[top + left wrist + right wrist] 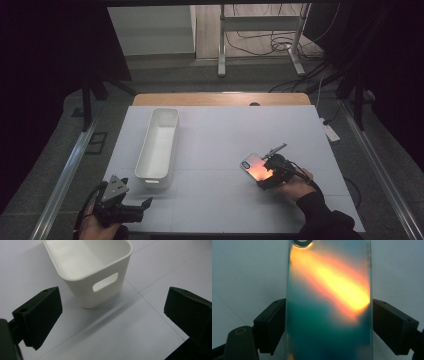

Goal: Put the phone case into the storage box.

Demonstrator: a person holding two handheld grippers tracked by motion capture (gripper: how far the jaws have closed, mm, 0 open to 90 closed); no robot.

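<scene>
While the left gripper (131, 206) gapes, the right gripper (328, 325) clamps a glossy teal-and-orange phone (328, 302).

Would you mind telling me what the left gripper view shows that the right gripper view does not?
The left gripper view shows the white bin, near end with its handle slot facing the camera, and wide-apart jaws with nothing between them. The right gripper view shows the phone, its iridescent back with an orange streak and a camera ring at the top, and jaws against its two long edges. Both show black jaws over the white table.
</scene>
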